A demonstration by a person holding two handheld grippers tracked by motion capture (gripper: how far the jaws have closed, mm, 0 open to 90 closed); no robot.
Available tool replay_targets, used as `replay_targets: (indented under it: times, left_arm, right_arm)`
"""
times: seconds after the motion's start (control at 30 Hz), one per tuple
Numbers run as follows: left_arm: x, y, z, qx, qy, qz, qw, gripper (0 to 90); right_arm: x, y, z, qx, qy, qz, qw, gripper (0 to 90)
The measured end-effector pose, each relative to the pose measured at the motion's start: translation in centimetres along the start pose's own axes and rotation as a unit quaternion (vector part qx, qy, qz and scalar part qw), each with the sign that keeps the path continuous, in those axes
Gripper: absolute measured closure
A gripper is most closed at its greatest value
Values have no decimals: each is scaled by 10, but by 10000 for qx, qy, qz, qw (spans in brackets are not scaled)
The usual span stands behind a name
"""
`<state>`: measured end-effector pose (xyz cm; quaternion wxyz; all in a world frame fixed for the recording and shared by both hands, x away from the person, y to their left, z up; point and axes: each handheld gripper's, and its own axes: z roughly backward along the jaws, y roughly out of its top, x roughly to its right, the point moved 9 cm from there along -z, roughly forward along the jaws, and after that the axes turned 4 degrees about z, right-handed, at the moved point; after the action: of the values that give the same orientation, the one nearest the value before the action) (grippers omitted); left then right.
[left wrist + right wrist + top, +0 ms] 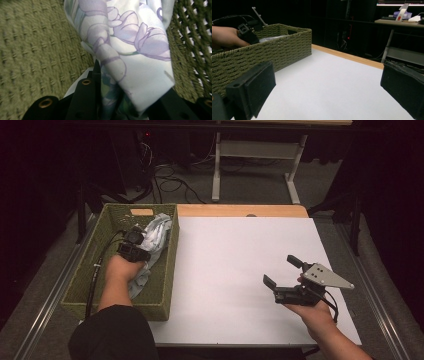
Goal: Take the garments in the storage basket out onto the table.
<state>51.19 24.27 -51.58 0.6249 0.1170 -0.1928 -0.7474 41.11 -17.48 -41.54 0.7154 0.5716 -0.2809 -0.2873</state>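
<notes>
One cloth [156,236], pale blue-white and printed with lilac flowers and thin green stems, lies crumpled inside the single green woven basket [80,275] at the 9 o'clock side of the white table [240,265]. In the left gripper view the fabric [130,50] hangs in soft folds, its lower part pinched between the two black jaws, with the basket's weave behind it on both sides.

The left gripper [134,245] reaches down into the basket toward 12 o'clock, clamped on the cloth; the left hand [122,268] wraps its handle, the forearm in a dark sleeve, and a black cable trails back toward 6 o'clock along the basket's inner wall.

The right gripper [281,271] sits low over the table at about 4 o'clock, pointing toward 10 o'clock, its jaws spread wide with nothing between them. The right hand [312,312] holds it from below, the grey three-cornered plate on top.

Count: one cloth, one basket, two grippers.
</notes>
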Motion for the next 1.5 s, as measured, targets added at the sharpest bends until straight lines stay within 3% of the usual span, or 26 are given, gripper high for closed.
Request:
replay_targets:
  times: [0.23, 0.47, 0.8, 1.17, 1.3, 1.5]
  left_arm:
    - [0, 5, 35, 153, 59, 49, 9999, 704]
    - [-1, 1, 59, 53, 117, 125, 9998, 702]
    - [-1, -13, 91, -639, 269, 86, 9976, 700]
    - [7, -16, 117, -898, 270, 33, 9956, 693]
    - [11, -16, 132, -1211, 233, 121, 9923, 692]
    - [12, -18, 143, -1371, 267, 130, 9901, 693]
  right_arm:
    - [-1, 5, 2, 118, -11, 83, 9999, 10]
    - [-3, 6, 3, 128, 7, 139, 9998, 10]
    - [-6, 8, 4, 144, 49, 189, 9997, 9]
    - [-9, 10, 5, 180, 112, 214, 9995, 10]
    - [-10, 11, 6, 195, 127, 202, 9995, 10]
    - [-11, 13, 7, 227, 139, 231, 9994, 9]
